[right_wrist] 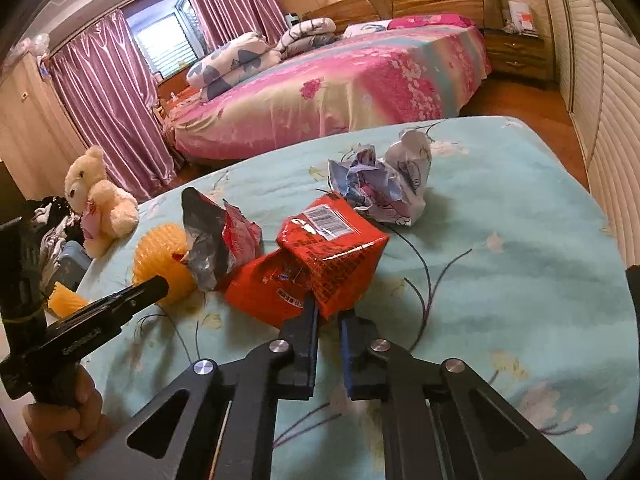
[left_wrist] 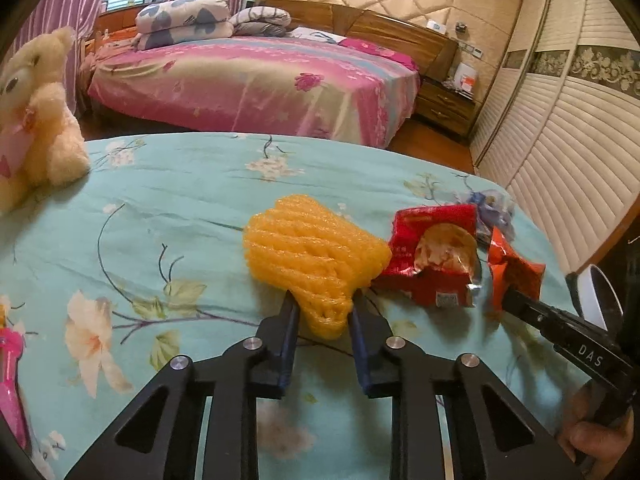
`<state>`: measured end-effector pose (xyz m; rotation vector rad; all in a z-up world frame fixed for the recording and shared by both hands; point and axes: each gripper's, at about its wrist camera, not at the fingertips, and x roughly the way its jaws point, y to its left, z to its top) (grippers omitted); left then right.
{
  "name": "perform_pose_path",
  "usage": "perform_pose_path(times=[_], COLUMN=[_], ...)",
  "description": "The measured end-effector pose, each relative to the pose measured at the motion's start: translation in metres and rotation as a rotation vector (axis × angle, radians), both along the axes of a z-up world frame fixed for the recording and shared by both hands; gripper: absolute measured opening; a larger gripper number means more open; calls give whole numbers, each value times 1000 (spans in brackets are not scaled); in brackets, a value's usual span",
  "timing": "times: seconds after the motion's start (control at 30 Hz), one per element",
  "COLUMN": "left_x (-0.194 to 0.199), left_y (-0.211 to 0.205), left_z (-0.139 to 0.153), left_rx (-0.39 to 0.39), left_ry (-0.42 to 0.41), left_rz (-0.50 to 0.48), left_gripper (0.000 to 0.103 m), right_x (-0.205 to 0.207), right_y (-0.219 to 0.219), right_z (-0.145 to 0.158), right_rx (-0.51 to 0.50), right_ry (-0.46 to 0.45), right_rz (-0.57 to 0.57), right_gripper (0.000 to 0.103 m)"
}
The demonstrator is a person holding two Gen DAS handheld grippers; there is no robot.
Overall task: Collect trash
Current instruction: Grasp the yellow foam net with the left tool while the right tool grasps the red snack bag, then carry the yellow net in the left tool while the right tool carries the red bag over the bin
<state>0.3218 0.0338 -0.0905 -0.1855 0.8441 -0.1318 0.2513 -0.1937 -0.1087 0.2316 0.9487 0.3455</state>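
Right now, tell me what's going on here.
A person is clearing trash off a floral teal bedspread with two handheld grippers. The left gripper pinches a yellow foam fruit net; the right gripper is clamped on an orange-red snack wrapper. A torn red foil packet and crumpled printed paper still lie loose.

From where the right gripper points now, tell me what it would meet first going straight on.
The orange snack bag, which its fingers already pinch at the near edge. Beyond it, probably the crumpled white wrapper.
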Motion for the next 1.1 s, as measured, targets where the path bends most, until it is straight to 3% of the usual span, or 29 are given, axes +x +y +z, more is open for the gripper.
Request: perform_pose_path(times=[0.47, 0.77, 1.1], left_x=[-72, -97, -115], left_y=[-43, -80, -110], left_z=[16, 25, 31], left_rx=[-35, -20, 11], left_ry=[-13, -21, -25], left_rz=[-130, -233, -313], left_gripper=[21, 21, 21], right_x=[-57, -94, -122], right_y=[-39, -67, -102], right_z=[10, 30, 33], right_rx=[35, 28, 20], right_ry=[17, -26, -34], right_rz=[-39, -86, -171], right_gripper=[8, 8, 8])
